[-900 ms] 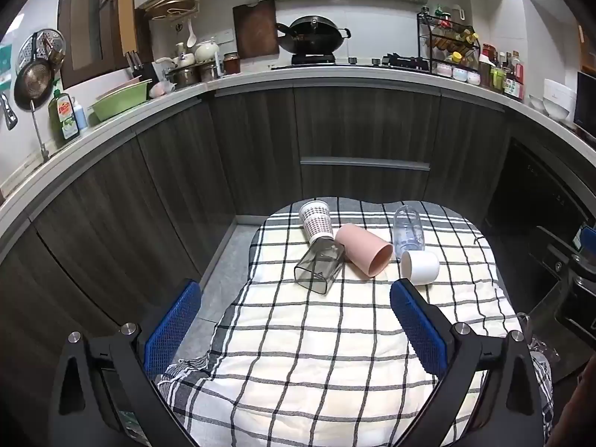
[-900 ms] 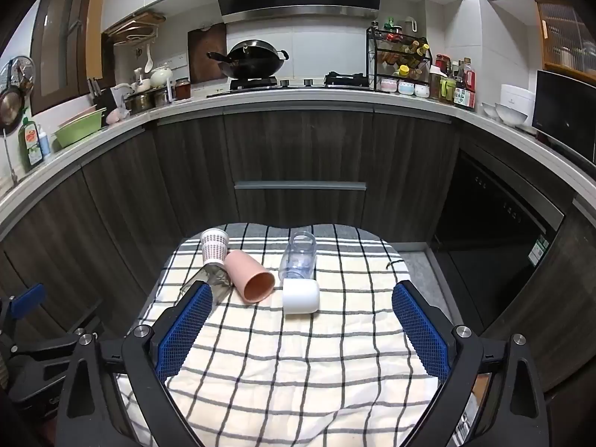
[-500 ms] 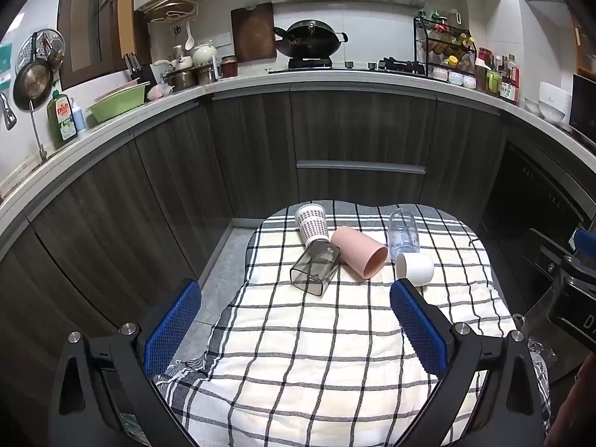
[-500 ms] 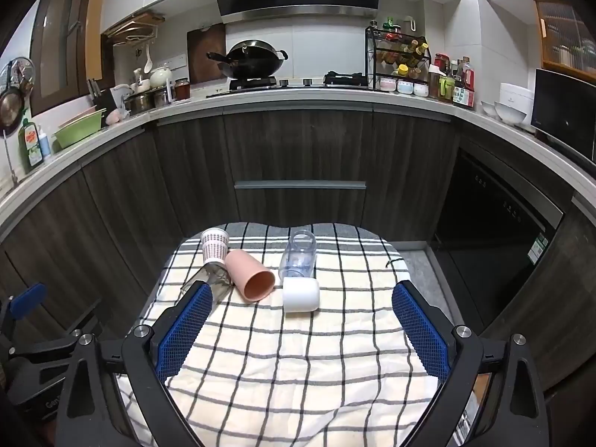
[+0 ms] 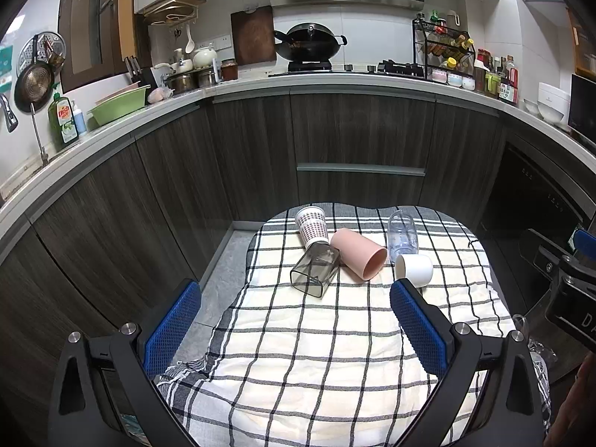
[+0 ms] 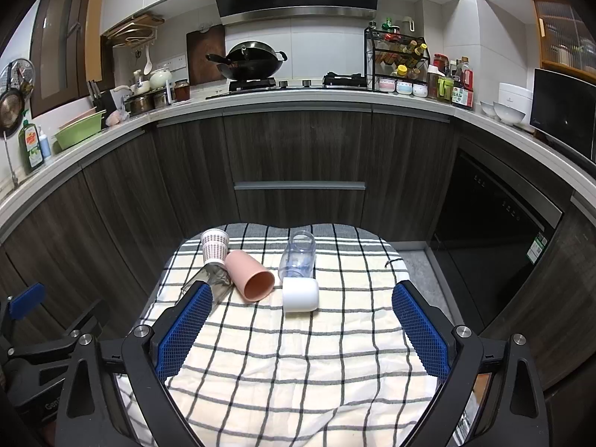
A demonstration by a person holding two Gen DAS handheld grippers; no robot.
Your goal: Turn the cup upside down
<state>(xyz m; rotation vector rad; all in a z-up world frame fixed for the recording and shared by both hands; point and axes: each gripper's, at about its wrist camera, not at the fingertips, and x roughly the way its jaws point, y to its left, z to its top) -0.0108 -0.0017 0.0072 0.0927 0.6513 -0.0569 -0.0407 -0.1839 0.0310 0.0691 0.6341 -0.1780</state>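
Cups lie tipped over in a cluster at the far end of the checked cloth (image 6: 298,354) covering the worktop: a patterned paper cup (image 6: 215,246), a pink cup (image 6: 249,275) with its mouth toward the camera, a smoky square glass (image 5: 314,270), a clear plastic cup (image 6: 298,255) and a white cup (image 6: 300,294). Left gripper (image 5: 294,322) and right gripper (image 6: 298,331) both hover with jaws wide apart, holding nothing.

Even indoor light, sharp pics, heavy fisheye warp, dark corners.
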